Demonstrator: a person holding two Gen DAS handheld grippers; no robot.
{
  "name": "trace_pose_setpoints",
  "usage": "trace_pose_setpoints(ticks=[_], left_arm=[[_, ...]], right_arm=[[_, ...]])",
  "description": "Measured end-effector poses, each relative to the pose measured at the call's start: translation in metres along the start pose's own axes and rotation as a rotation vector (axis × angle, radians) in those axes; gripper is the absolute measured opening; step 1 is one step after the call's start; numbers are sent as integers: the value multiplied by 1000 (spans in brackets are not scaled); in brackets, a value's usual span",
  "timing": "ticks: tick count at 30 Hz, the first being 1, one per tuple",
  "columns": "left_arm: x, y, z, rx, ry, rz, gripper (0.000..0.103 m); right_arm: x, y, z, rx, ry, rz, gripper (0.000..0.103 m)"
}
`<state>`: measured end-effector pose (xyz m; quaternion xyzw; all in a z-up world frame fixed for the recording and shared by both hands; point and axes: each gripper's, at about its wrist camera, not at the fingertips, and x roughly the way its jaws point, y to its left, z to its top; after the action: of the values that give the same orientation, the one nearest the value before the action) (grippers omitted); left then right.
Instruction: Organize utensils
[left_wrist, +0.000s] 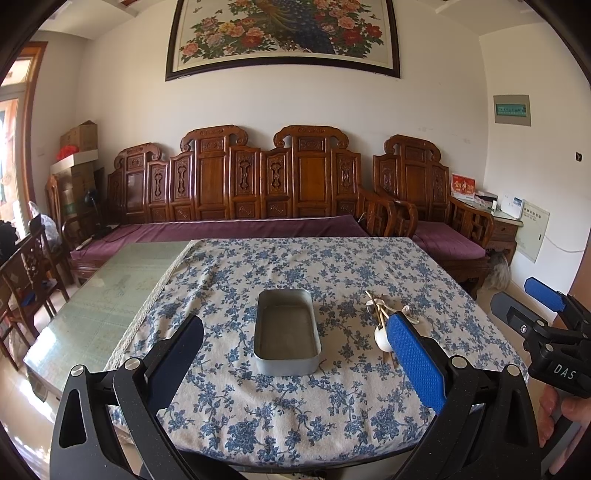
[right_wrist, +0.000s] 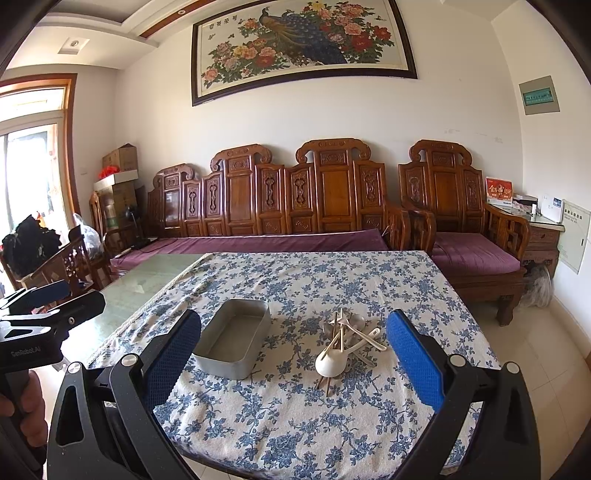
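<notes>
Left tongs: the left gripper (left_wrist: 295, 343) hangs over the near edge of the table, its two fingers wide apart, holding nothing.
Right tongs: the right gripper (right_wrist: 293, 341) is the same, fingers wide apart and empty, looking down at the spoons.
Hands: a hand (left_wrist: 561, 413) holds the handle of the right tongs; another hand (right_wrist: 31, 410) holds the left one.
Utensils: a small pile of utensils (right_wrist: 345, 345) lies on the flowered cloth (right_wrist: 295, 424). I see a white spoon (right_wrist: 330, 363) in front, more white pieces, and thin brown sticks poking out. They cross over each other.
Tin: a gray metal tin (right_wrist: 232, 338) sits just beside the pile, on its left. It is empty.
Step now: I think nothing is sorted yet, so the first pick comes next.
How to do it well: pick the piece on top, most likely the white spoon. Come down with one finger on each side of its handle. Squeeze only that one piece, so the others do not drag along.
Watch out: the sticks under the pile may roll or get pulled.
Then: carry it to the tin and lay it flat inside.
</notes>
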<state>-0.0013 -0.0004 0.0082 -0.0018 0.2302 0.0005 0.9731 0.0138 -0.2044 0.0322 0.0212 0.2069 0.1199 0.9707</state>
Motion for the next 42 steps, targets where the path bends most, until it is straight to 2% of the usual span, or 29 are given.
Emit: trace_pose_setpoints(ticks=[6,42], left_arm=[[3,-2,1,0,-1,-2,96],[-7,-11,2,1,-3,-7,96]], right_arm=[[-9,2,9,-2,-5,9,101],[-12,0,8,5,-13,14,100]])
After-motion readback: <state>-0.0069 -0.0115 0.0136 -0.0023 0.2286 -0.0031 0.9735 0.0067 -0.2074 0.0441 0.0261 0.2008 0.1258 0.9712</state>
